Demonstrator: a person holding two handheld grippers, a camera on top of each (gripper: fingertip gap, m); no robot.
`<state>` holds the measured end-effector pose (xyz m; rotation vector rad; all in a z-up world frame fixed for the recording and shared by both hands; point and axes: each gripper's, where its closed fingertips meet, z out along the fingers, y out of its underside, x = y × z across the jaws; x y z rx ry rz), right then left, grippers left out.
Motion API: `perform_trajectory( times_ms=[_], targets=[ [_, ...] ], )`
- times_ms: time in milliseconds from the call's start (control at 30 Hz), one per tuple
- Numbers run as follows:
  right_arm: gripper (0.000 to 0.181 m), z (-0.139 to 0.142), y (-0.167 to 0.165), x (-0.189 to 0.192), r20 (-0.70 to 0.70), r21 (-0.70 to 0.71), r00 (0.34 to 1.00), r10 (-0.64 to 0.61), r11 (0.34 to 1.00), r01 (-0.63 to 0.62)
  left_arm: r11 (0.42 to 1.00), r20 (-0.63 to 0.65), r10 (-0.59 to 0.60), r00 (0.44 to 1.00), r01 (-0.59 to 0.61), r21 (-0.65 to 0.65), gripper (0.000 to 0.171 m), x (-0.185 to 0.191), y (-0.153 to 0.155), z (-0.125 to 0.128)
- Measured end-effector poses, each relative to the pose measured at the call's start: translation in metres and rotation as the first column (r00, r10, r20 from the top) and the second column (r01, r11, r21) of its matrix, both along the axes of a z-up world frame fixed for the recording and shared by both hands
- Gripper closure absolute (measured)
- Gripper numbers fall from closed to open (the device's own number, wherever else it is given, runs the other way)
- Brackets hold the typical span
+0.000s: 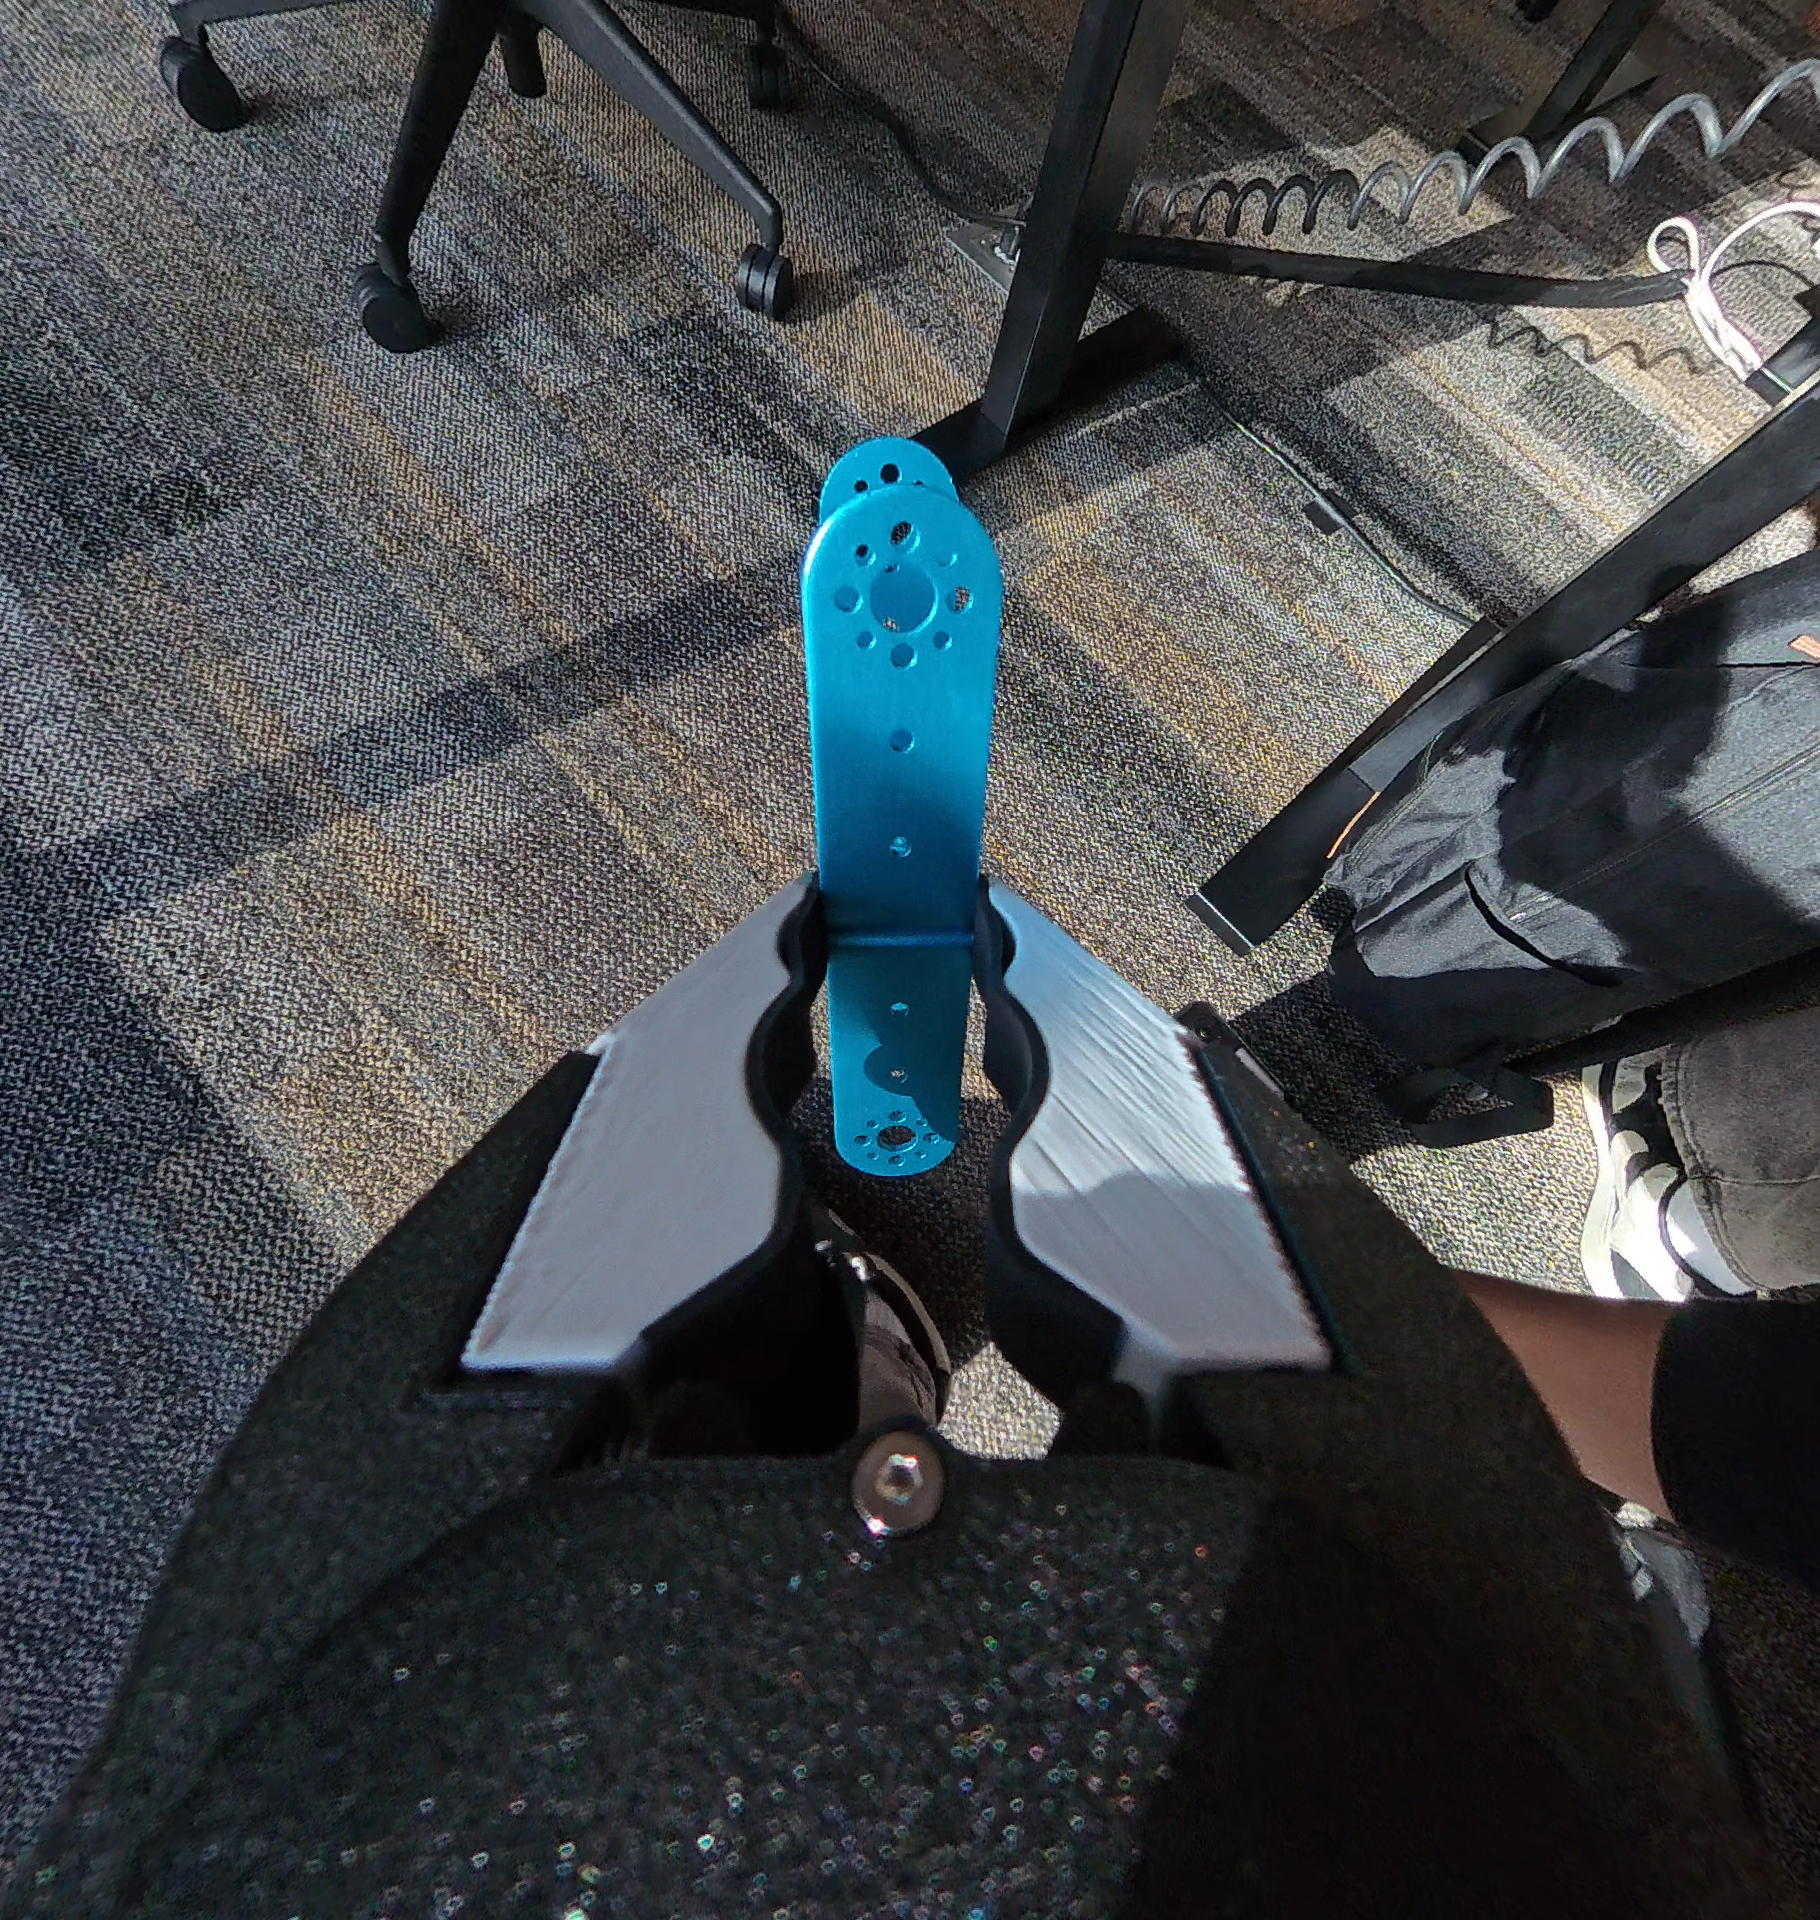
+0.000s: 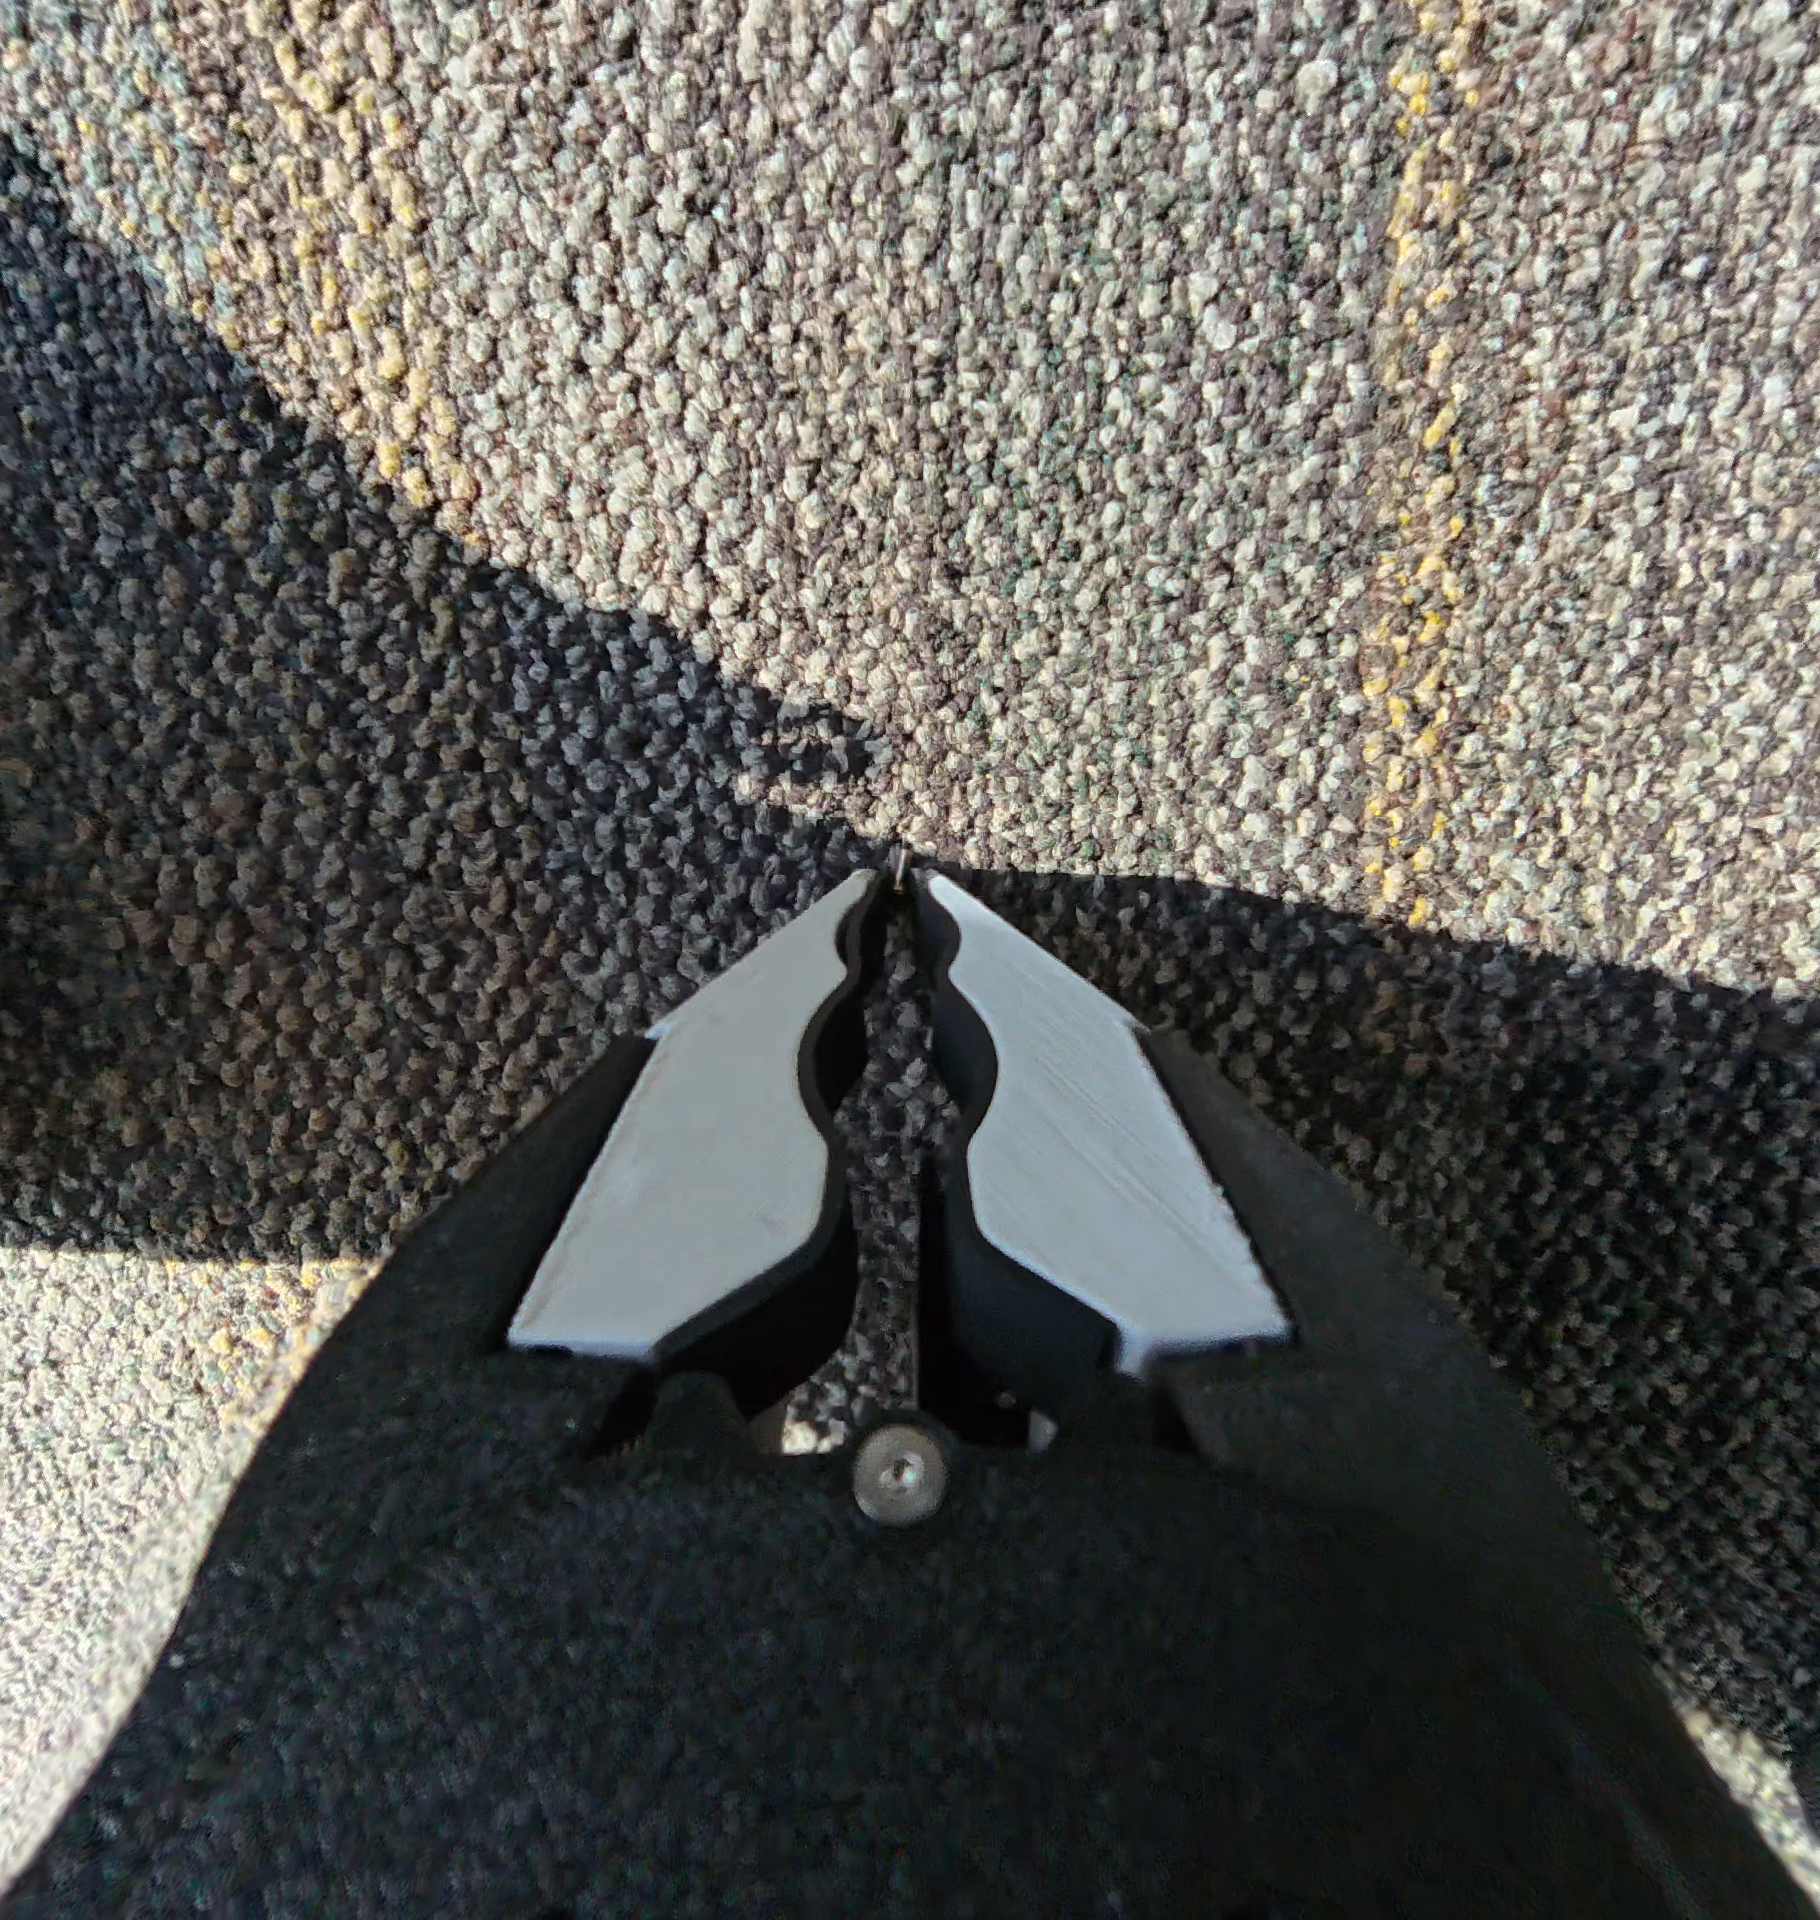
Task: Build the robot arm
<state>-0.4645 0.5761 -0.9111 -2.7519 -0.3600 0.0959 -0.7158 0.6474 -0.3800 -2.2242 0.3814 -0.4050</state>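
Observation:
In the left wrist view my left gripper point(image 1: 898, 909) is shut on a blue metal bracket point(image 1: 901, 748). The bracket is a bent strip with round ends and several drilled holes. The fingertips clamp it at its fold, so one arm points away and the other runs back between the fingers. It is held above the carpet point(image 1: 366, 727). In the right wrist view my right gripper point(image 2: 898, 883) hangs close over the carpet point(image 2: 989, 416). Its tips are nearly together on a tiny dark metal pin point(image 2: 900, 881), which is too small to identify.
Black office chair legs with casters point(image 1: 760, 275) stand at the far left. Black desk legs point(image 1: 1051, 239) and a slanted bar point(image 1: 1571, 634) stand to the right, with a coiled cable point(image 1: 1508, 156). A black bag point(image 1: 1612, 831) and a person's shoe point(image 1: 1644, 1174) are at the right.

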Motion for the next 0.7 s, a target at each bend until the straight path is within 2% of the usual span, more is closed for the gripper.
perform_trajectory(
  times_ms=[167,267,333,400,433,533,700],
  targets=[
    [0.180,0.002,0.000,0.005,-0.053,-0.035,0.993,0.105,0.994,-0.107,1.000,-0.005,0.009,1.000,-0.009,0.007,0.146,-0.003,0.001,0.000],
    [0.179,0.023,0.005,0.008,-0.099,0.010,0.978,0.185,0.983,-0.185,1.000,-0.022,0.007,1.000,-0.007,0.007,0.146,-0.006,0.000,-0.003],
    [0.179,0.052,0.012,0.007,-0.129,0.054,0.961,0.244,0.970,-0.238,1.000,-0.026,0.006,1.000,-0.005,0.013,0.146,-0.006,0.000,-0.002],
    [0.179,0.097,0.021,-0.002,-0.158,0.132,0.929,0.335,0.939,-0.317,0.999,-0.020,-0.009,1.000,0.009,0.033,0.146,-0.003,0.000,0.002],
    [0.179,0.120,0.025,-0.003,-0.124,0.150,0.915,0.384,0.919,-0.365,0.999,-0.027,-0.019,0.999,0.020,0.049,0.146,-0.001,0.000,0.004],
    [0.178,0.206,0.032,-0.023,-0.034,0.264,0.828,0.559,0.805,-0.532,0.994,-0.041,-0.046,0.998,0.050,0.099,0.146,0.005,-0.001,0.012],
    [0.179,0.382,0.029,-0.063,0.118,0.439,0.702,0.702,0.597,-0.671,0.988,0.065,-0.074,0.995,0.065,0.142,0.145,0.017,-0.006,0.028]
  ],
)
